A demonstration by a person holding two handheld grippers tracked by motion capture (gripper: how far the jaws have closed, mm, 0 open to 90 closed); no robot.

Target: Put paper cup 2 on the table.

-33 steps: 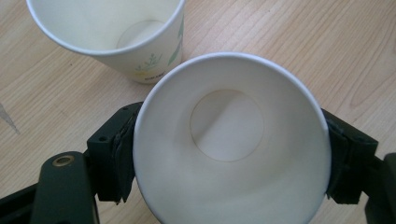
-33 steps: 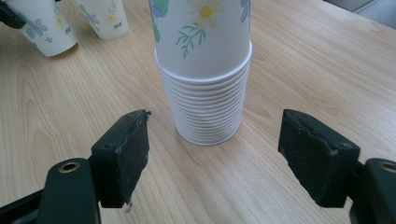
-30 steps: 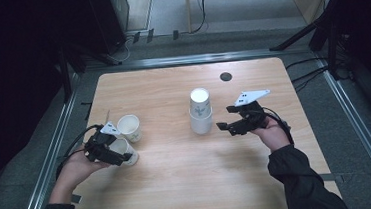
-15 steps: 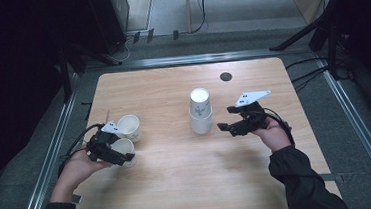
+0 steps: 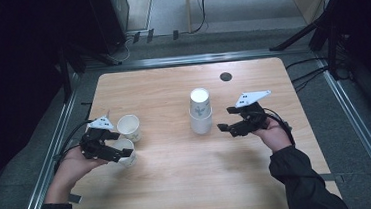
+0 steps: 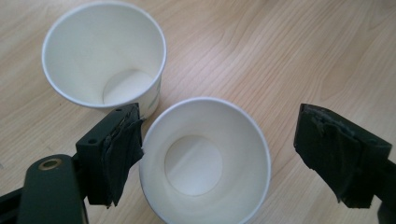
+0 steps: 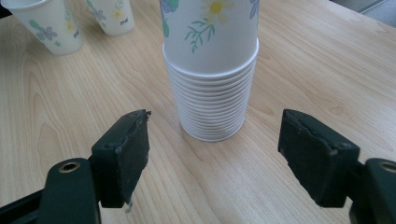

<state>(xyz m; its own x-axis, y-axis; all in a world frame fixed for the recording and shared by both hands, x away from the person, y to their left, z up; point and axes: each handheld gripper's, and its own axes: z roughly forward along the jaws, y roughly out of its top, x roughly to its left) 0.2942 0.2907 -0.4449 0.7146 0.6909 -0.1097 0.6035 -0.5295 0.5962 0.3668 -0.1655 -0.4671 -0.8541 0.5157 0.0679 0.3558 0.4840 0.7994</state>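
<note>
**Both jaws released, cup about to be taken**

Jaws of my left gripper (image 6: 219,154) stand apart around the near cup (image 6: 205,161), one pad touching its rim. I judge the grasp is the step now; next I must close gently and not crush it. Both this cup and the second cup (image 6: 105,58) are empty, near the tabletop's left edge. My right gripper (image 7: 215,158) is also released, facing the stack (image 7: 212,88) at the middle.

A light wooden rectangular table (image 5: 172,90) with a small round black hole (image 5: 226,76) near its far edge sits inside a grey metal frame (image 5: 190,59) on dim grey flooring (image 5: 166,15) strewn with black cables (image 5: 201,13).
</note>
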